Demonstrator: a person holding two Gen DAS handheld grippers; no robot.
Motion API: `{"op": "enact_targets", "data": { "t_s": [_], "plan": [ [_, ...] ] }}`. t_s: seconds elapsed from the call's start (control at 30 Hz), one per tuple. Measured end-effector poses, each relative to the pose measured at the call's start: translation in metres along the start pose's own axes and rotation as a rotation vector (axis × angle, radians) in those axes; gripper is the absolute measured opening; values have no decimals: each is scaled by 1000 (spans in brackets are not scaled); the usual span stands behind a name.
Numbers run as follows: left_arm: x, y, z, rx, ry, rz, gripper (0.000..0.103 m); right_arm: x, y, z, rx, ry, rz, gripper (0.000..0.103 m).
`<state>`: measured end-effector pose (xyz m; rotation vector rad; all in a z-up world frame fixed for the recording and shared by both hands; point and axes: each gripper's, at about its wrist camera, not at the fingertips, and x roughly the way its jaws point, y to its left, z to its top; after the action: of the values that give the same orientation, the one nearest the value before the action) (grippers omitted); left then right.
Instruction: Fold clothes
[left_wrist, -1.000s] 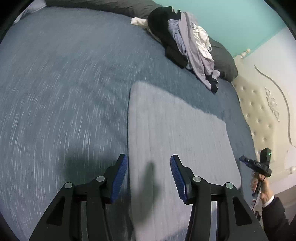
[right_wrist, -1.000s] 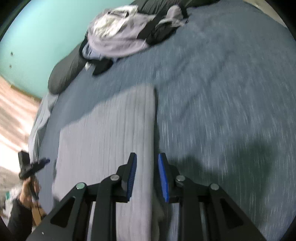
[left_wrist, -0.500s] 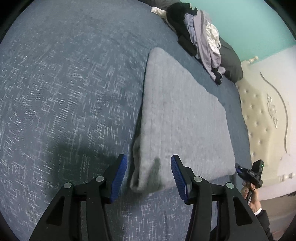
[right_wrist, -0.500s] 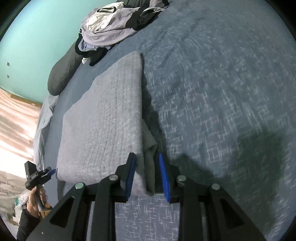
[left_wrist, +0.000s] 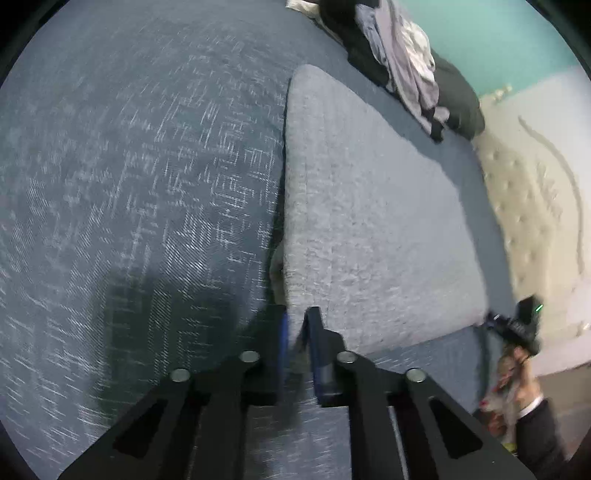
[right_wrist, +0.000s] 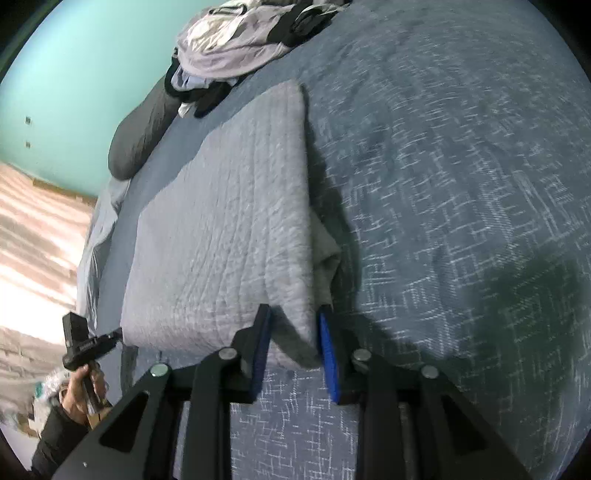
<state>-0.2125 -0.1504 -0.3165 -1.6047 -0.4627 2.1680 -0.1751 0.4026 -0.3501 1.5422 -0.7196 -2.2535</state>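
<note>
Grey knit garment (left_wrist: 369, 229), folded into a thick soft slab, lies flat on the blue bed (left_wrist: 147, 184). Limp and light by the look of it, it should sag unless lifted by both near corners. Left tongs (left_wrist: 295, 332) have just clenched on one near corner; right tongs (right_wrist: 293, 332) have been closing and pinch the other. A heap of clothes (right_wrist: 240, 48) sits well apart by the pillow (right_wrist: 144, 140), not in the way.
</note>
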Motion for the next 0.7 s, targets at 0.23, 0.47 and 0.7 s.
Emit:
{"op": "enact_targets", "data": {
  "t_s": [0.23,0.47,0.7],
  "plan": [
    [3,9,0,-39,-4,-13,4,-2,-15,-3,40,-20,-95,4],
    [-12,-2,0,-34,-11,-33,11,-26,1,6,2,-96,-91,5],
    [-47,-21,8,-8,-101,-16,42,-11,80,14,-182,-39,-21,6]
  ]
}}
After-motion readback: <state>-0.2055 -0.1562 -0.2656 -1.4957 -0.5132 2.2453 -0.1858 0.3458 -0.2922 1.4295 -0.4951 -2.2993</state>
